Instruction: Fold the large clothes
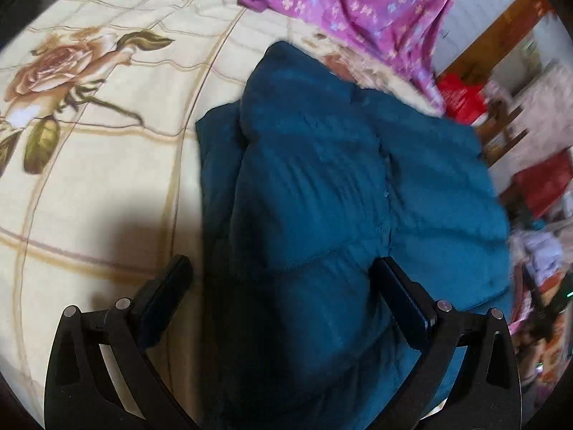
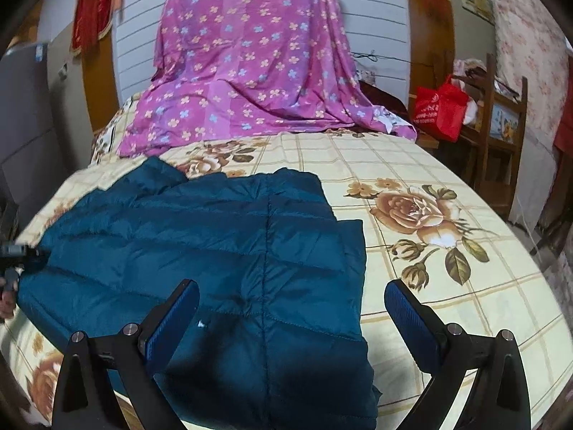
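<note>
Dark teal quilted puffer jacket (image 2: 200,251) lies part-folded on the cream rose-print bedspread (image 2: 447,286); left gripper (image 1: 283,286) and right gripper (image 2: 292,304) both hover spread and empty, so slick padded layers likely spring apart if a pinch catches only the top layer.

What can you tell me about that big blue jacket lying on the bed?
The teal quilted puffer jacket lies spread on the cream rose-print bedspread, its puffy, slightly shiny fabric stitched into horizontal channels with a seam running down the middle. It looks partly folded: one panel overlaps another along the right edge, and wrinkles bunch toward the far end. The purple flowered sheet lies beyond it, apart. Both the left gripper and the right gripper hover over it, open, holding nothing.
</note>
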